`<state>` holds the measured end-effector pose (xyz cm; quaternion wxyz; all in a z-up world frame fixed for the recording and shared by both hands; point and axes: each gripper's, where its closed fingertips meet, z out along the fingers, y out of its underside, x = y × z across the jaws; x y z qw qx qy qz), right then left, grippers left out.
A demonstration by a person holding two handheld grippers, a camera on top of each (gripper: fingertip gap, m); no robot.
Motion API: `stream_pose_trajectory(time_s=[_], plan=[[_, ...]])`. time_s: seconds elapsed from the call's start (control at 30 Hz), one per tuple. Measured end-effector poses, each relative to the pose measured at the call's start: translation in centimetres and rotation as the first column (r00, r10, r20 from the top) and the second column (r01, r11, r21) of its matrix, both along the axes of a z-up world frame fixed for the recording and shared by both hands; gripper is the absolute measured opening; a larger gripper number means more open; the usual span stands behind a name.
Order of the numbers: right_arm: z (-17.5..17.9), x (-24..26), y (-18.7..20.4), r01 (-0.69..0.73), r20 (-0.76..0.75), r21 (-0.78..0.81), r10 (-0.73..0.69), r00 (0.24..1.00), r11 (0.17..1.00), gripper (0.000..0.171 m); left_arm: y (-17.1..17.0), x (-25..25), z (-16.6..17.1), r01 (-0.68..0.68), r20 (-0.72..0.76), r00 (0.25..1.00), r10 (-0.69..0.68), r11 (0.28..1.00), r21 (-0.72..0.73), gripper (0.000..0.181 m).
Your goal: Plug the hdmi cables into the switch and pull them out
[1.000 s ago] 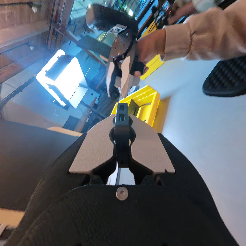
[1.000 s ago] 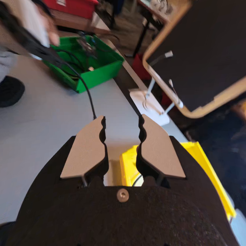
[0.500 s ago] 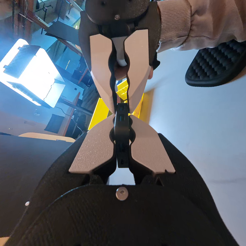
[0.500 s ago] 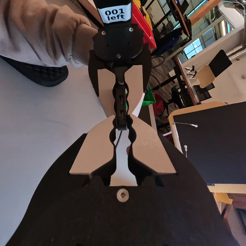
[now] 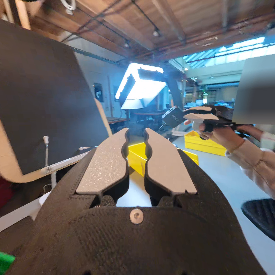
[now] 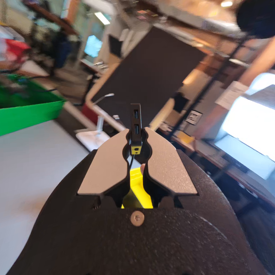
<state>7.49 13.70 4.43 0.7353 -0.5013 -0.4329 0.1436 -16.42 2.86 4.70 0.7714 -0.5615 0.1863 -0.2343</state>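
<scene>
The switch (image 6: pixel 135 122) is a small black box with two ports on its narrow face. My right gripper (image 6: pixel 135 131) is shut on its lower end and holds it upright in the air, a thin black cable (image 6: pixel 131 163) hanging from it. The left wrist view shows the same switch (image 5: pixel 173 116) held in that right gripper (image 5: pixel 185 113) at the far right, above the table. My left gripper (image 5: pixel 136 130) is open a little and empty, apart from the switch, to its left and lower.
Yellow bins (image 5: pixel 205 145) stand on the grey table (image 5: pixel 223 178), one right below my left fingers (image 5: pixel 135 156). A green bin (image 6: pixel 28 111) is at the left in the right wrist view. A black board (image 5: pixel 37 96) and a white stand (image 6: pixel 93 138) lie beyond the table edge. A black pad (image 5: pixel 261 215) sits right. The left gripper's tips are roughly 25 cm from the right gripper's.
The switch passed from my left gripper to my right one. The left jaws opened and let go; the right jaws shut on the switch. The two grippers moved apart.
</scene>
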Motion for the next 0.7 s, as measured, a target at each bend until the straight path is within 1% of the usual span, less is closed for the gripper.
stream_pose_trajectory(time_s=[0.03, 0.13, 0.2, 0.27, 0.37, 0.43, 0.5, 0.6, 0.67, 0.7], plan=[[0.2, 1.4, 1.8, 0.075, -0.073, 0.008, -0.074, 0.995, 0.997, 0.014, 0.3, -0.8, 0.0, -0.033, 0.021, 0.999, 0.033, 0.999, 0.0, 0.017], [-0.5, 4.4, 6.6, 0.239, -0.207, -0.009, -0.236, 0.95, 0.971, 0.014, 1.1, -2.5, -0.4, -0.106, 0.076, 0.991, 0.107, 0.994, -0.024, 0.016], [-1.3, 5.3, 9.9, 0.286, -0.26, -0.044, -0.287, 0.922, 0.957, 0.013, 1.7, -3.2, -0.9, -0.126, 0.108, 0.985, 0.131, 0.991, -0.053, 0.017], [-1.8, 5.3, 13.2, 0.282, -0.278, -0.106, -0.301, 0.912, 0.953, 0.013, 2.3, -3.9, -1.5, -0.155, 0.113, 0.98, 0.163, 0.985, -0.077, 0.017], [-1.9, 3.6, 16.7, 0.188, -0.251, -0.168, -0.227, 0.941, 0.968, 0.013, 2.9, -4.9, -2.3, -0.194, 0.097, 0.974, 0.204, 0.976, -0.103, 0.017], [-2.7, 2.2, 18.5, 0.152, -0.165, -0.225, -0.191, 0.968, 0.962, 0.013, 3.1, -5.5, -2.5, -0.204, 0.103, 0.971, 0.215, 0.973, -0.11, 0.017], [-4.6, 1.5, 19.8, 0.163, -0.066, -0.253, -0.185, 0.98, 0.954, 0.014, 3.2, -6.1, -2.7, -0.211, 0.115, 0.968, 0.225, 0.97, -0.118, 0.017], [-10.5, 1.0, 20.8, 0.173, 0.159, -0.359, -0.123, 0.98, 0.917, 0.014, 3.4, -6.7, -2.9, -0.218, 0.124, 0.964, 0.233, 0.968, -0.128, 0.016], [-14.2, 1.3, 20.5, 0.209, 0.317, -0.395, -0.08, 0.945, 0.894, 0.015, 3.3, -7.0, -2.8, -0.234, 0.113, 0.962, 0.248, 0.964, -0.122, 0.015], [-15.2, 1.2, 20.1, 0.208, 0.356, -0.405, -0.056, 0.933, 0.89, 0.014, 3.3, -7.1, -2.7, -0.244, 0.105, 0.961, 0.257, 0.962, -0.119, 0.015]])
